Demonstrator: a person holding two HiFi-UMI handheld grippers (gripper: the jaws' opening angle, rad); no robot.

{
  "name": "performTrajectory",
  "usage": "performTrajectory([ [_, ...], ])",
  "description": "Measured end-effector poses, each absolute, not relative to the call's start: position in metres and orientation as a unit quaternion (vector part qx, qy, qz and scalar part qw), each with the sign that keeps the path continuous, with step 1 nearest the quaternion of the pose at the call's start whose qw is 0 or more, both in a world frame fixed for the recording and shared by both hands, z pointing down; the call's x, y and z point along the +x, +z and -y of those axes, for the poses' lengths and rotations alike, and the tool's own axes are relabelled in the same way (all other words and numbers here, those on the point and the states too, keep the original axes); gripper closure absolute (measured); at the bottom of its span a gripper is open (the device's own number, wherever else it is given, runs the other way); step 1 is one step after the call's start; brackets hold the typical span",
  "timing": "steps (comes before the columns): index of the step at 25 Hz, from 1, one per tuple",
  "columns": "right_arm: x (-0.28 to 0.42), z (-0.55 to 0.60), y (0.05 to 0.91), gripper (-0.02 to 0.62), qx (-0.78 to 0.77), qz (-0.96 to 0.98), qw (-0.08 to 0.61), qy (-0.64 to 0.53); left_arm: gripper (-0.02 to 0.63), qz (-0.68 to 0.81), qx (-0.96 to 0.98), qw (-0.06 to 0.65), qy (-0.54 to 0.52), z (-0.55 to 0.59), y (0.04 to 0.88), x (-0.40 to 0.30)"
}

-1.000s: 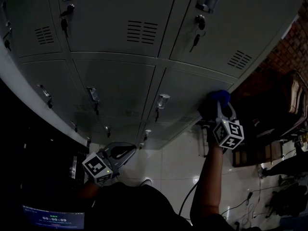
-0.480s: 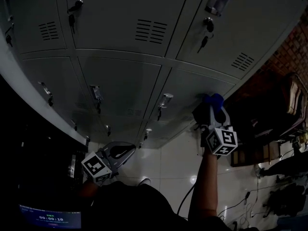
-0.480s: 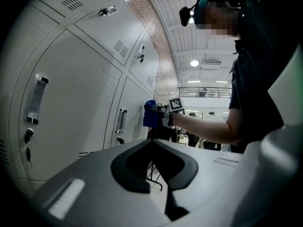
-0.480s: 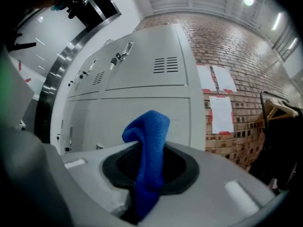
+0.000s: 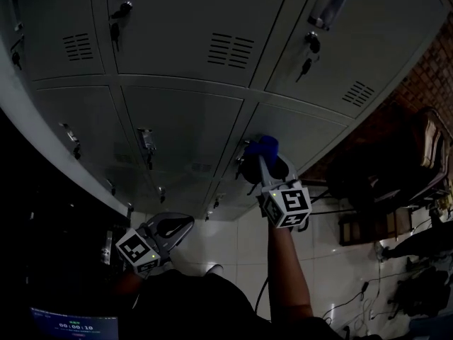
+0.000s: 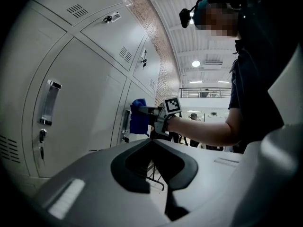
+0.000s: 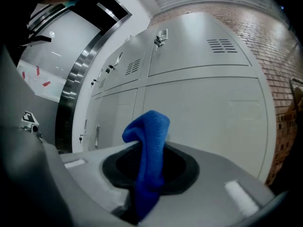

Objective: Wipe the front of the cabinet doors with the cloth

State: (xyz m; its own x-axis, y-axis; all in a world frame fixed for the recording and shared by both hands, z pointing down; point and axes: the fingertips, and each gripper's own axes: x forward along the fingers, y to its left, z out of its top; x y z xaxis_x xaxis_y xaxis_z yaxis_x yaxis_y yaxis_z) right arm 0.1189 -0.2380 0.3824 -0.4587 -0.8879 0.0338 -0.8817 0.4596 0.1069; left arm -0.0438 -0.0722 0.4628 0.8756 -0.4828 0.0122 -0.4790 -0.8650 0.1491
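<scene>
The wiping is under way. The right gripper [image 5: 263,161] is raised to the bank of grey cabinet doors [image 5: 177,119], and its jaws are clamped on a blue cloth [image 7: 149,143]. The cloth bunches up out of the jaws in a folded lump. In the head view that lump sits against a door in the second row, at its left edge. The left gripper view shows it just beside that door's upright handle [image 6: 126,123]. Whether the cloth is truly pressed on the metal or a hair off it cannot be told for certain, though it looks to be in contact.

The left gripper [image 5: 182,225] hangs low and well apart from the doors, near the person's body. Its jaws are drawn together with nothing between them, and it takes no part in the work.

As for progress, the doors all look the same dull grey, with no streaks, damp patches or dirt that would mark a wiped panel from an unwiped one. My judgement is that one door is being worked now. The upper row and the doors to the left likely remain to be covered, but how many are finished cannot be read from here.
</scene>
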Motion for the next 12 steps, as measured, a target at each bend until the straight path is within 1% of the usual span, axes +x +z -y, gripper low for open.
performTrajectory([
  [6, 0.082, 0.25, 0.394, 0.525, 0.503, 0.861, 0.055, -0.044, 0.606, 0.271, 0.96, 0.076, -0.01, 0.071, 0.466, -0.068],
  [12, 0.082, 0.259, 0.399, 0.525, 0.509, 0.858, 0.057, -0.042, 0.606, 0.282, 0.956, 0.078, -0.012, 0.073, 0.467, -0.075],
])
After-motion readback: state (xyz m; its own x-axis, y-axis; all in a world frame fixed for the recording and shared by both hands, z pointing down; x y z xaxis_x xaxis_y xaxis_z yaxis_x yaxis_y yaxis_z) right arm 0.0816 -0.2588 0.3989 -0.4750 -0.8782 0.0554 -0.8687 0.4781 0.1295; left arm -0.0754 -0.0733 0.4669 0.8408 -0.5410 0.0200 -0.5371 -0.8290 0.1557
